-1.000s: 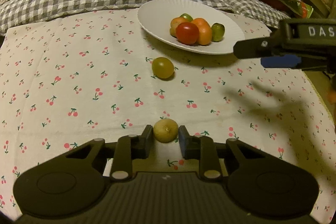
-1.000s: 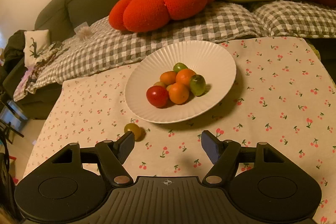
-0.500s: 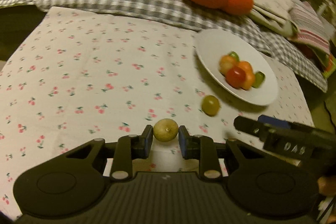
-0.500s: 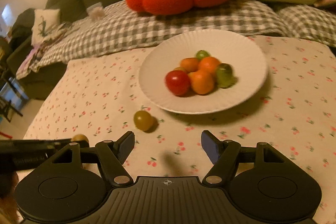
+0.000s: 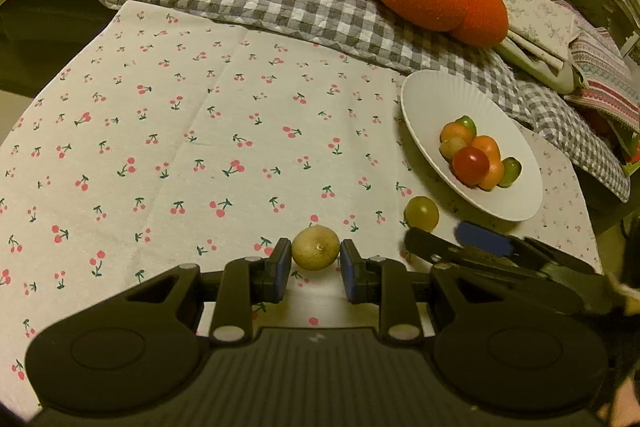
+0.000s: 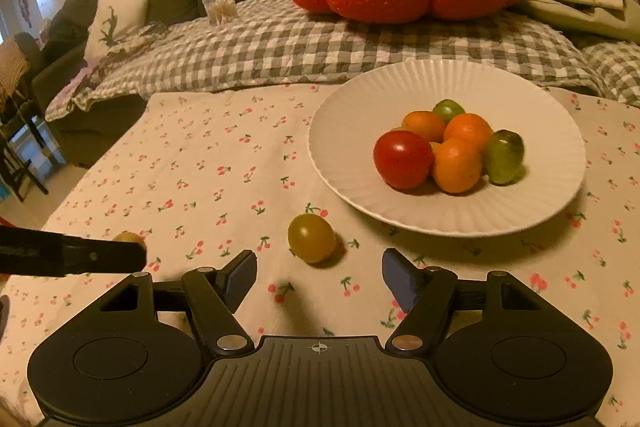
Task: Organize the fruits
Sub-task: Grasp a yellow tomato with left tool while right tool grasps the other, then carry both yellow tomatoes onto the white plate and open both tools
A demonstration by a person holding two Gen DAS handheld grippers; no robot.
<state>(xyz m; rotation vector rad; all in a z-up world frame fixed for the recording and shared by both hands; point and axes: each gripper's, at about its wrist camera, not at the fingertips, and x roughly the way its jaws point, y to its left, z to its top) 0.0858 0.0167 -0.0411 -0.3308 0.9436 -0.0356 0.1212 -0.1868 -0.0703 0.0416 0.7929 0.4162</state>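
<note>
Cherry-print tablecloth [image 5: 192, 147] covers a table before a sofa. Left gripper [image 5: 315, 263] clasps a tan round fruit [image 5: 315, 253], seemingly lifted. Right gripper [image 6: 319, 277] is spread wide, empty, just short of a loose green fruit [image 6: 311, 237] lying beside the white plate [image 6: 532, 203] of piled fruits [image 6: 452, 147]. Risk: smooth fruit could roll away from closing fingers, and the two grippers crowd each other.
</note>
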